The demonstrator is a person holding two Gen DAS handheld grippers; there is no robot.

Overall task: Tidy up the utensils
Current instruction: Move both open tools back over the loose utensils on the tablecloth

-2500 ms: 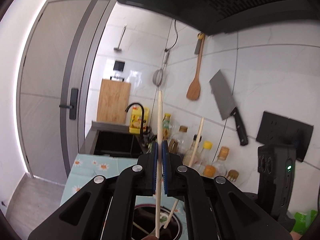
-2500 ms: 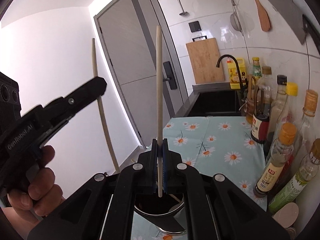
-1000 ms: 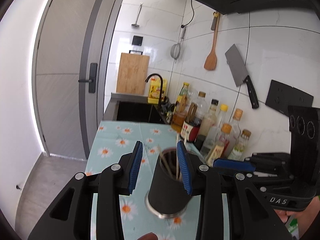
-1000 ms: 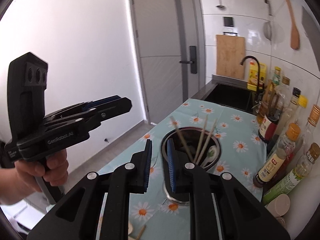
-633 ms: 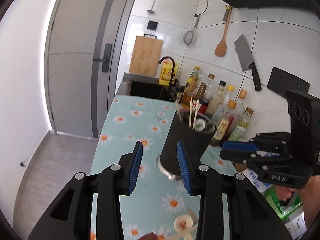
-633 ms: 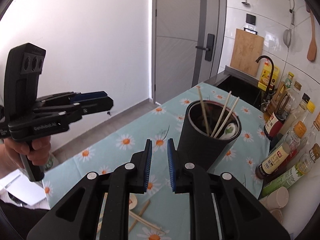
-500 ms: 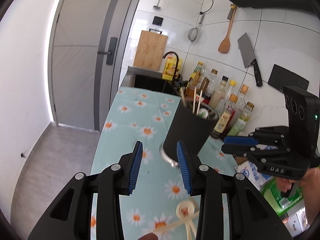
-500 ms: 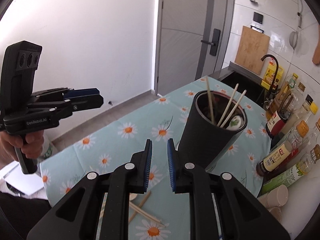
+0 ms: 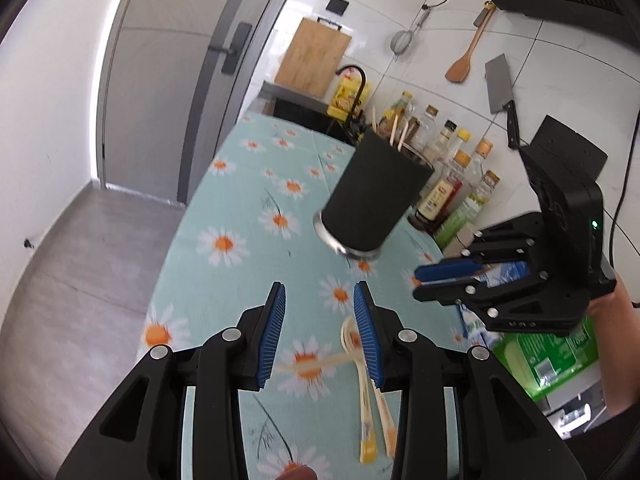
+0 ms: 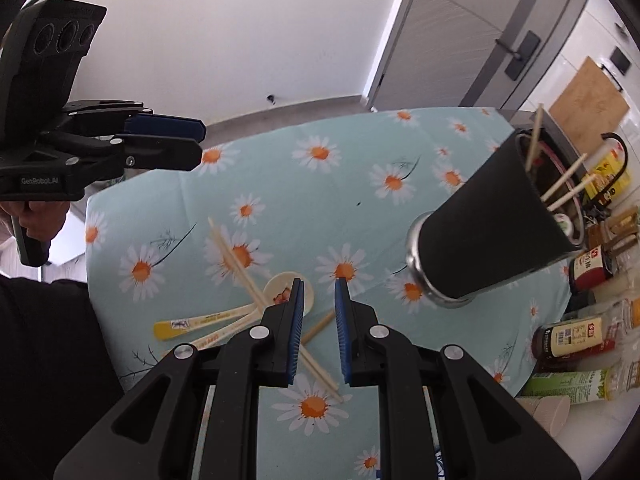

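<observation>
Your left gripper point(image 9: 320, 330) open, empty | your right gripper point(image 10: 318, 324) parted, empty | spoons point(image 10: 224, 322), chopsticks point(image 10: 240, 264) on tablecloth point(image 10: 320, 200), partly hidden | holder point(image 10: 492, 220) beyond.

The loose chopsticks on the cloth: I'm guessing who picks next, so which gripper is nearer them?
Right. The right gripper hangs directly above the chopsticks, jaws open; the left gripper hovers off to their side.

Bright daylight, fisheye-warped edges, slight motion blur
</observation>
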